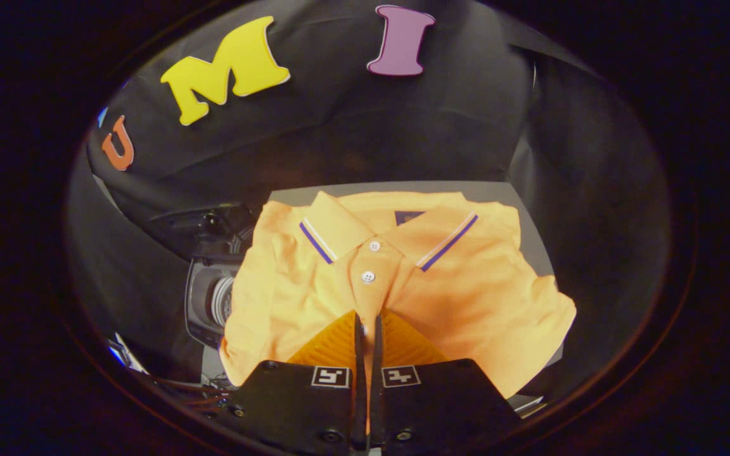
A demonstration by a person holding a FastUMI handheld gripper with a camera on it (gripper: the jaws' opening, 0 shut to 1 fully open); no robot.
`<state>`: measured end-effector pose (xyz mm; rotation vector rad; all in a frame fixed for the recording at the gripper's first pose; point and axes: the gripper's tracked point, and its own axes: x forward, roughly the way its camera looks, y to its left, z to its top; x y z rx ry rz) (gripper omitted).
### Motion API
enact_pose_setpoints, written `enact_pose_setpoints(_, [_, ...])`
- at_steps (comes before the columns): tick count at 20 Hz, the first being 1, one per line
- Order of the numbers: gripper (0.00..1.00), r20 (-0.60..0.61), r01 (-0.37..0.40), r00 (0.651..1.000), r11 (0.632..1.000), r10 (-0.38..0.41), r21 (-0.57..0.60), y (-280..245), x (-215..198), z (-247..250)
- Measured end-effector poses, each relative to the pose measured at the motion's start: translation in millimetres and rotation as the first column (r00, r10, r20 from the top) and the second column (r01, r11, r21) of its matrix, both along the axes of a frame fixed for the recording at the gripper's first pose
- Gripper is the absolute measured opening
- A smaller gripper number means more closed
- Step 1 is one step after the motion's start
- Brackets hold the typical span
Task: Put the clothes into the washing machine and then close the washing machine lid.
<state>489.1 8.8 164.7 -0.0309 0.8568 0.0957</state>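
An orange polo shirt with a blue-and-white striped collar and white buttons is spread just ahead of my fingers, its collar on the far side. My gripper is shut on the shirt's button placket, and a thin fold of orange cloth shows between the two fingers. The shirt's left sleeve and lower right corner droop past the grey surface under it. To the left, lower down, stands a small grey washing machine with a round part facing me. The shirt hides its right side, and I cannot tell how its lid stands.
Black cloth walls close in behind and on both sides. Dark equipment sits behind the washing machine. Cables and bits of paper lie low on the left, near the fingers' base.
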Motion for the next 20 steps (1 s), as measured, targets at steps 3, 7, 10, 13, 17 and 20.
enact_pose_setpoints(3, [0.05, 0.048, -0.04, 0.998, 0.999, 0.039, 0.016, 28, 1, 35])
enact_pose_setpoints(7, [0.05, 0.085, -0.087, 0.993, 0.996, 0.086, 0.011, 62, 0, 60])
enact_pose_setpoints(10, [0.06, 0.1, -0.122, 0.988, 0.992, 0.121, 0.01, 92, 0, 71])
enact_pose_setpoints(13, [0.05, 0.115, -0.17, 0.979, 0.985, 0.168, 0.007, 129, -3, 85])
enact_pose_setpoints(17, [0.05, 0.153, -0.241, 0.959, 0.97, 0.237, 0.013, 181, -4, 112])
enact_pose_setpoints(20, [0.06, 0.186, -0.301, 0.937, 0.954, 0.295, 0.003, 222, -9, 131])
